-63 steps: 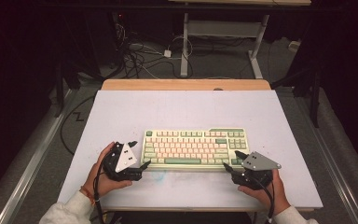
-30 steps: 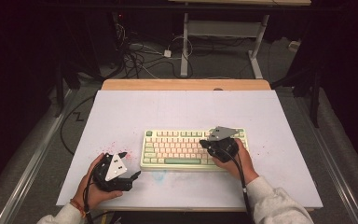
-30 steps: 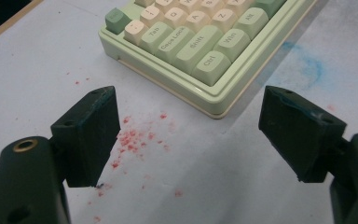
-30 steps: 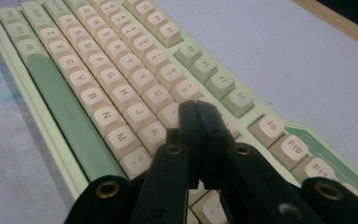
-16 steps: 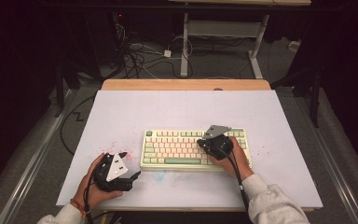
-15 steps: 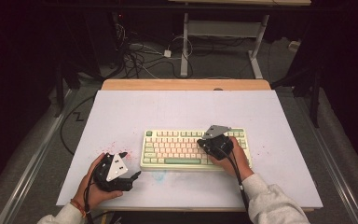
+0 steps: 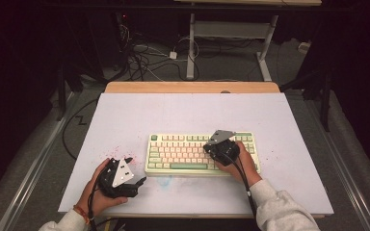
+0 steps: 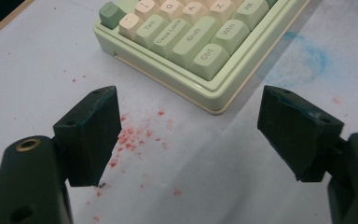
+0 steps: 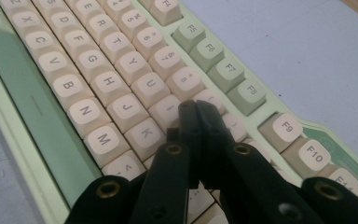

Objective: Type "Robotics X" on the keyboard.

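**Keyboard lying crosswise, my right tongs over its keys**

The keyboard (image 7: 200, 153) lies on the white bench (image 7: 188, 110), its long axis running from 9 to 3 o'clock and its spacebar edge toward me. The case is pale green plastic; the keycaps are cream, rounded and matte. My right tongs (image 9: 196, 116), jaws pressed together, point at the keys. My left tongs (image 8: 186, 135) gape wide at 7 o'clock of the keyboard.

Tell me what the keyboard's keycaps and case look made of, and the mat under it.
Keycaps: likely moulded plastic, matte cream and sage green with printed legends and soft rounded edges. Keyboard case: pale green plastic by its look, smooth with a slight sheen along the rim. Mat: a thin white sheet, perhaps paper or vinyl, matte, stained with red specks and a blue smudge; a wooden tabletop edge shows beyond it.
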{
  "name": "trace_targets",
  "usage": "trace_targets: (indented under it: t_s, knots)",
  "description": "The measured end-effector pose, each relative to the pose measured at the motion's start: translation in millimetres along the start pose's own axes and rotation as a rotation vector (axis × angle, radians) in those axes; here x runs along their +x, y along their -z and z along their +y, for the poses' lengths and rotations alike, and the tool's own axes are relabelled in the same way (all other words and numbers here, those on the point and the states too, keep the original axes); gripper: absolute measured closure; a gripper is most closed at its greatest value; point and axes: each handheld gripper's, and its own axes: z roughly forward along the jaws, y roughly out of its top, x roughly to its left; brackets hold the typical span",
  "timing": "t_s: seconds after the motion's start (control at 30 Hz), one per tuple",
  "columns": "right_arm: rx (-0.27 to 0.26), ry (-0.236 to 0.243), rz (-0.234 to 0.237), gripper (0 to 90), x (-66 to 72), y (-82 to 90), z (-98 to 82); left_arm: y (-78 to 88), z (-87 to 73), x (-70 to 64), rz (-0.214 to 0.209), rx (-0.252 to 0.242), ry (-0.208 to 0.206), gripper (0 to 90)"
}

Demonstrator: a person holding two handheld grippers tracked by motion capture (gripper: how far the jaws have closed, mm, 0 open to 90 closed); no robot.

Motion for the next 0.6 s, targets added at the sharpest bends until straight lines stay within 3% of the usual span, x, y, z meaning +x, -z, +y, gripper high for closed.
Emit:
trace_targets:
  t_s: [0.6]
  knots:
    - [-0.088,-0.024,-0.008,89.0,-3.1,20.2,0.6,-1.3,-0.3,-0.1,0.005,0.015,-0.001,21.1]
